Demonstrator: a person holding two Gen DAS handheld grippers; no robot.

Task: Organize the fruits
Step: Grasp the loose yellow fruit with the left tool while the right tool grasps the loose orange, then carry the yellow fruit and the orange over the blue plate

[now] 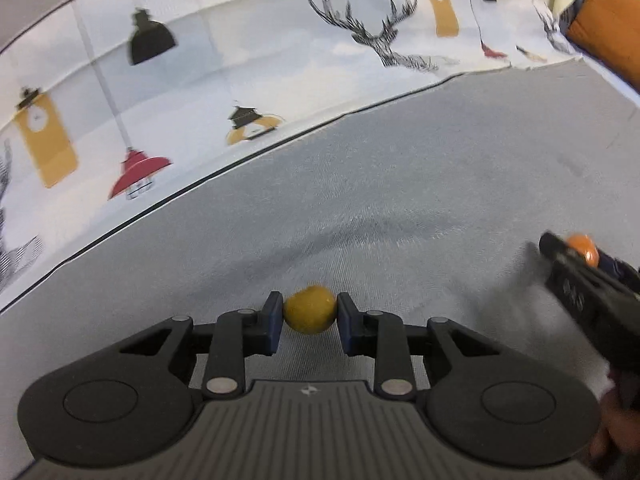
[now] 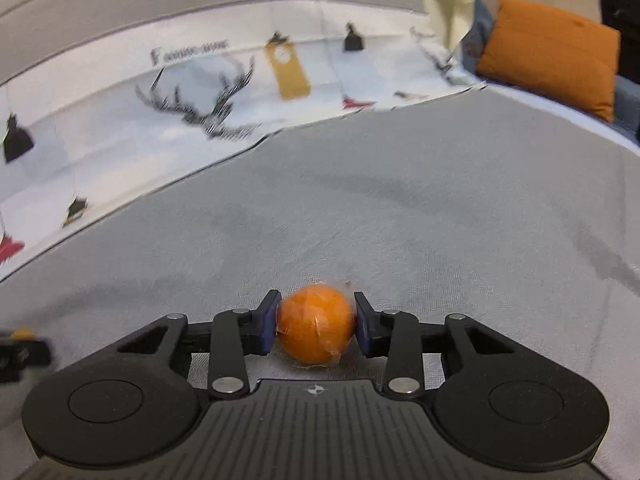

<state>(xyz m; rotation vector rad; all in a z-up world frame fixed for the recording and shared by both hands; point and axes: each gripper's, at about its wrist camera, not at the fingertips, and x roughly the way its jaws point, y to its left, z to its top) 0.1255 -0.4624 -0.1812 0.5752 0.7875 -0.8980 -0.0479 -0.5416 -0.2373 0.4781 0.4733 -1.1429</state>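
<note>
The left tool (image 1: 310, 316) pinches a small yellow fruit (image 1: 310, 310) between its blue pads, one pad touching each side, low over the grey cloth (image 1: 420, 184). The right tool (image 2: 316, 324) is pressed onto an orange fruit (image 2: 316, 322) that looks wrapped in thin clear film; its pads bear on both sides. From the left wrist view that same orange fruit shows at the right edge, held in the other tool, well apart from the yellow one.

Judging from this, the step in hand is the pick-up: both fruits are gripped, and both seem to sit on or just above the cloth. I cannot tell for sure whether either has left the surface.

The next move calls for lifting both without squeezing harder, since round fruit can roll out of flat pads and the film on the orange one may be slippery. Then each must be carried to wherever the fruit belongs.

No bowl, basket or tray shows in either view, so the destination is not visible. Beyond the grey cloth lies a white printed cloth (image 1: 224, 80) with lamps and a deer head, and farther right an orange cushion (image 2: 548, 52).
</note>
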